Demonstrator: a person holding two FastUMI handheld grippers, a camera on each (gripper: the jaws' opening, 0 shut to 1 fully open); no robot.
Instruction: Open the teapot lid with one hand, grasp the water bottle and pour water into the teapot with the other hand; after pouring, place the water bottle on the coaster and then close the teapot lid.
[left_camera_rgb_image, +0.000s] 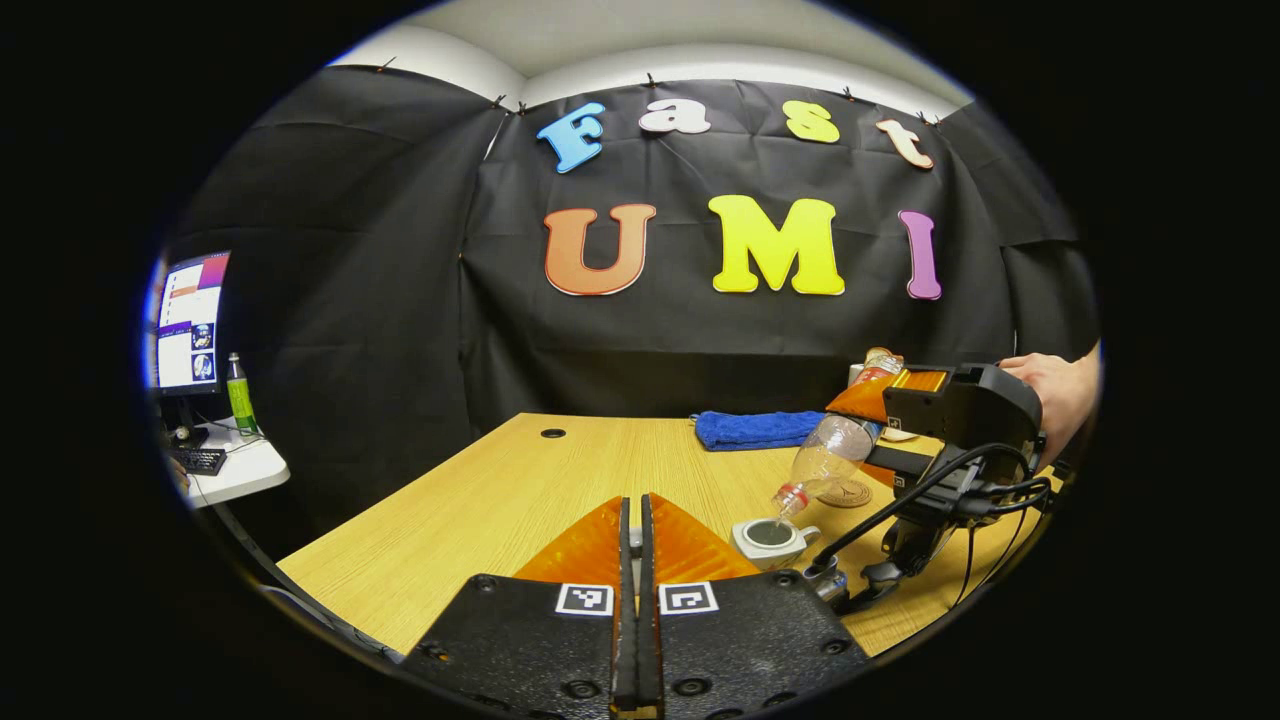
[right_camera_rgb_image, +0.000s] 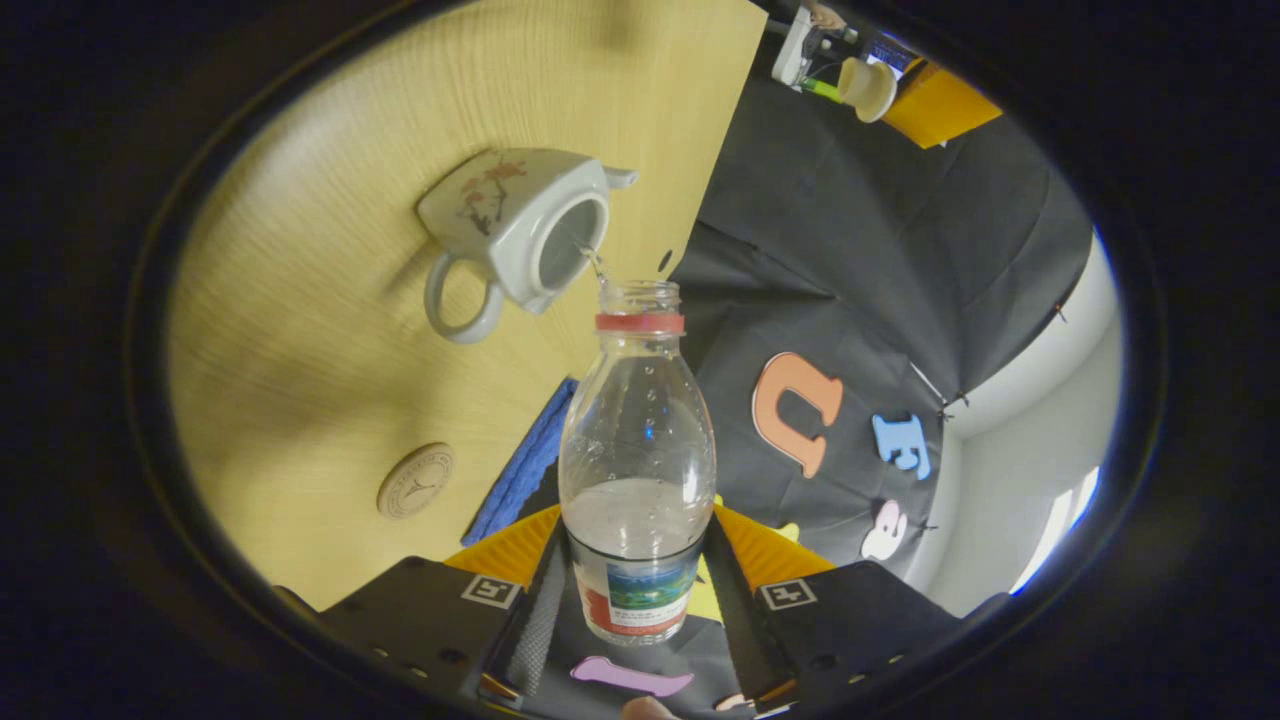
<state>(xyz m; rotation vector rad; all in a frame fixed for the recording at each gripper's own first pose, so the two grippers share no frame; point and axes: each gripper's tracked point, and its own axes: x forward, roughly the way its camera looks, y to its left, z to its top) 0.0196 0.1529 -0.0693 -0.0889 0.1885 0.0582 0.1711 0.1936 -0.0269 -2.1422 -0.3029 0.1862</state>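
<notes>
Pouring water into the open teapot

The right gripper (right_camera_rgb_image: 640, 590) has its fingers clamped on the water bottle (right_camera_rgb_image: 637, 470), tipped mouth-down over the teapot (right_camera_rgb_image: 515, 235); I'd keep the stream centred on the opening. The left gripper (left_camera_rgb_image: 636, 545) has its fingers closed, apparently pinching the lid (right_camera_rgb_image: 866, 88). Near the teapot on the wooden desk (left_camera_rgb_image: 480, 500) lie the coaster (right_camera_rgb_image: 415, 481) and a blue cloth (left_camera_rgb_image: 755, 429).

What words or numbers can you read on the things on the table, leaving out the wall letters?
Water bottle label: too blurred to read.
Coaster: a ring of marks round the rim, too small to read.
Teapot: a flower picture, no words.
Left gripper and right gripper: square code marks, no words.
</notes>
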